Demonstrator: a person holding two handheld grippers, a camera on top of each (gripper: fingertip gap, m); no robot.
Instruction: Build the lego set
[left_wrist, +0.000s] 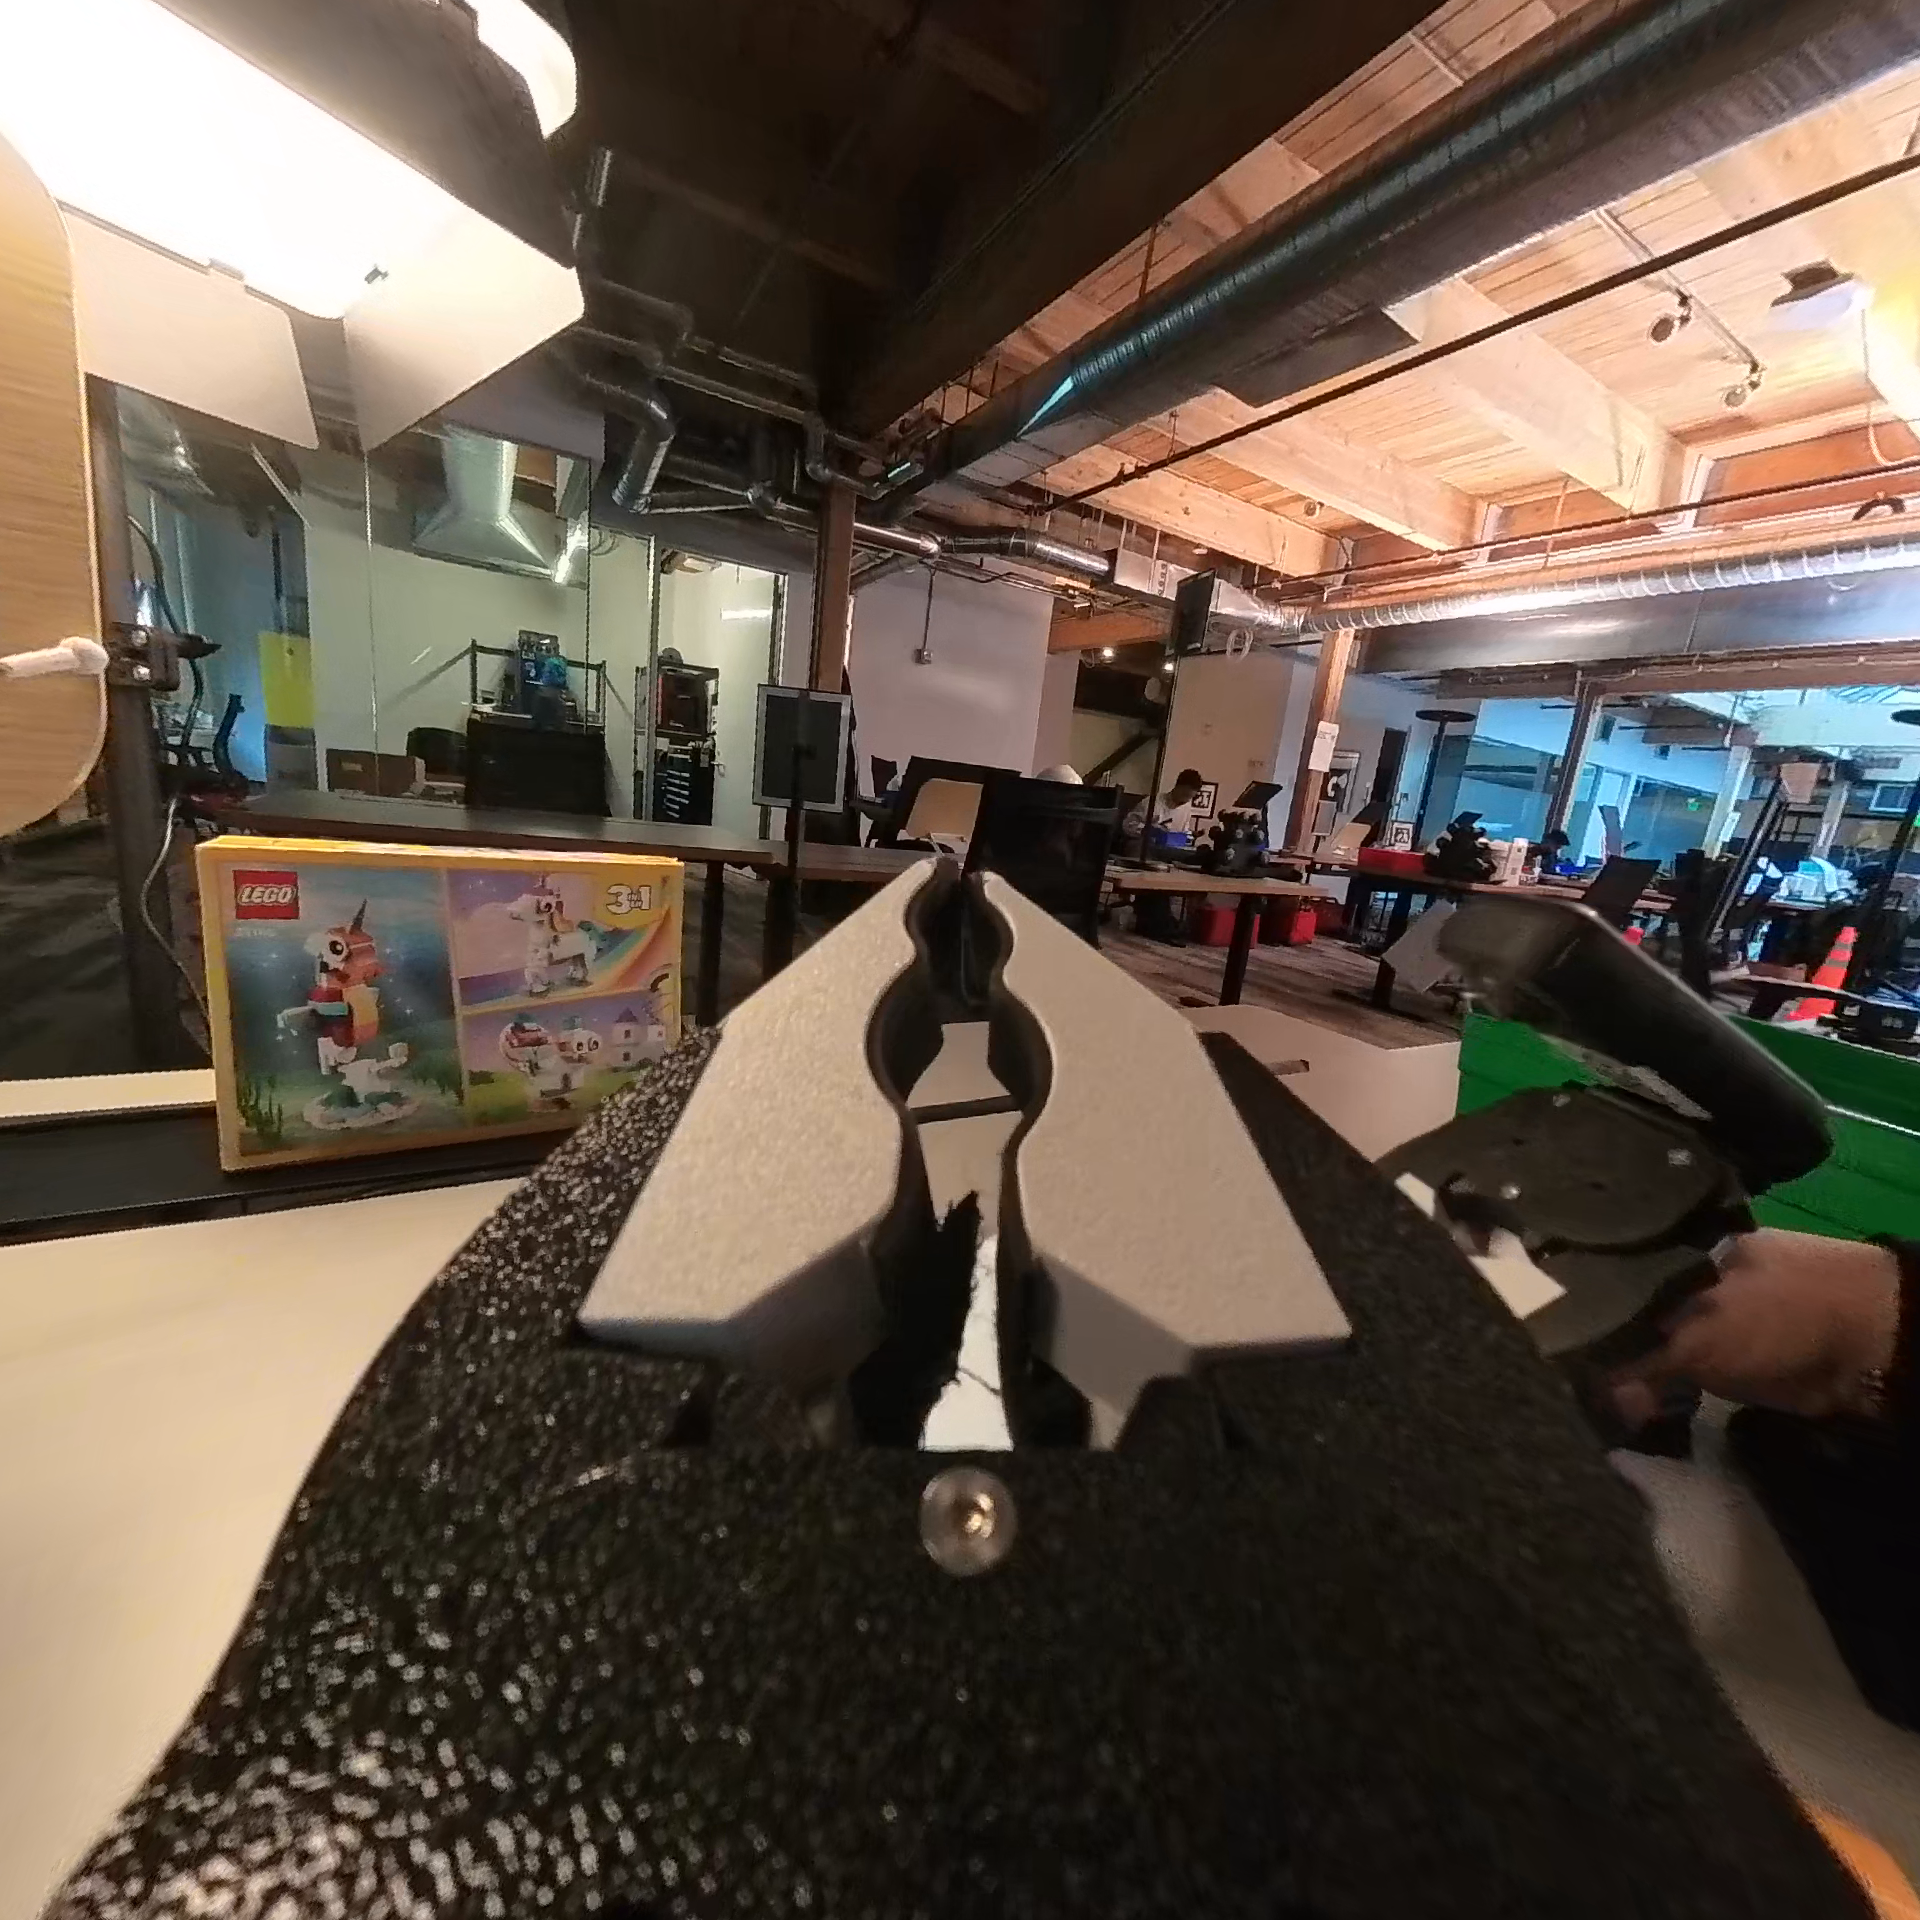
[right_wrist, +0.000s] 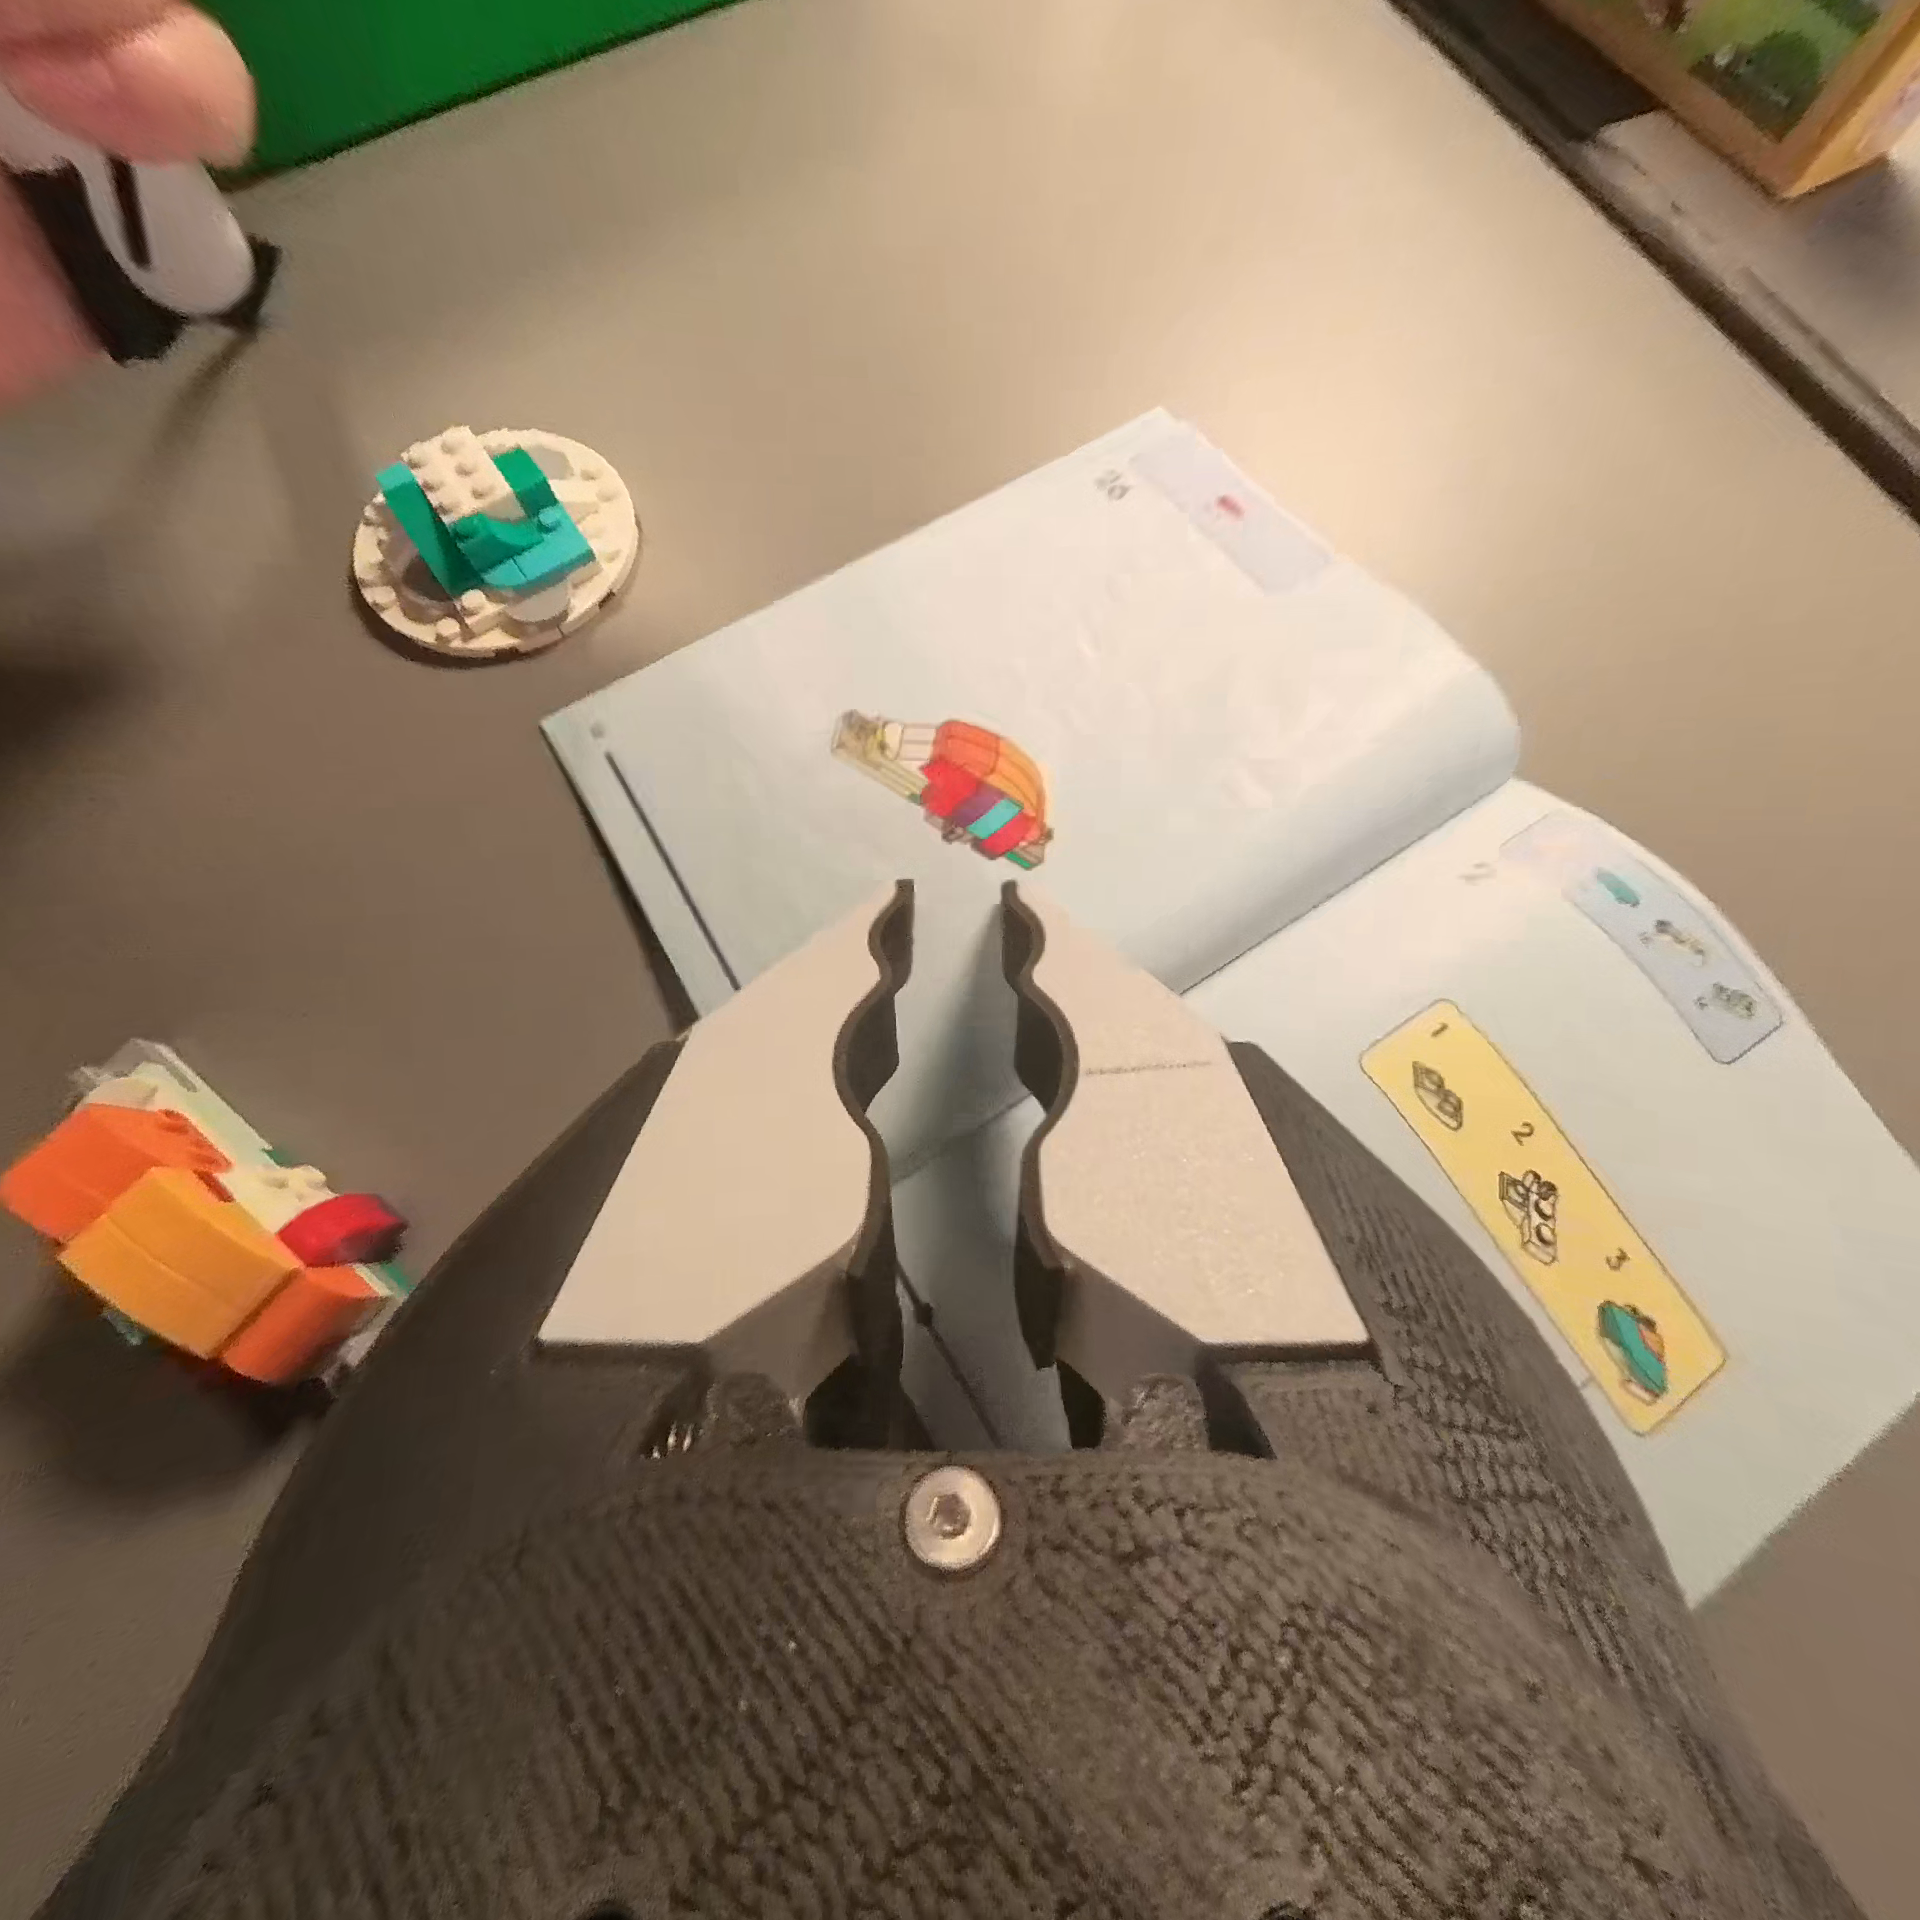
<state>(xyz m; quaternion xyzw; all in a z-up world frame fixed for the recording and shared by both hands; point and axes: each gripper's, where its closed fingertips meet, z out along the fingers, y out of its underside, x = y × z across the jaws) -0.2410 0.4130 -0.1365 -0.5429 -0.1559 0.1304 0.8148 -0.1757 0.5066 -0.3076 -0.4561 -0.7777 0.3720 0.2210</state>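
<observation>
right gripper (right_wrist: 956, 885) hovering, jaws slightly apart, empty, probably checking the booklet (right_wrist: 1091, 665) lying open just ahead | orange body (right_wrist: 197, 1262) sitting left of the jaws, round base (right_wrist: 494, 545) ahead-left, both parked within reach | left gripper (left_wrist: 958, 871) raised, jaws together, empty, box (left_wrist: 442, 997) standing ahead-left on the tabletop (right_wrist: 935, 260)

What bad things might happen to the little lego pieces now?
The right gripper hangs open over the instruction booklet; dipping lower might crumple a page. The orange lego chunk lies right beside the gripper, so a sideways swing might knock it. The round white base with teal bricks sits apart and loose; a bump might slide it.
</observation>
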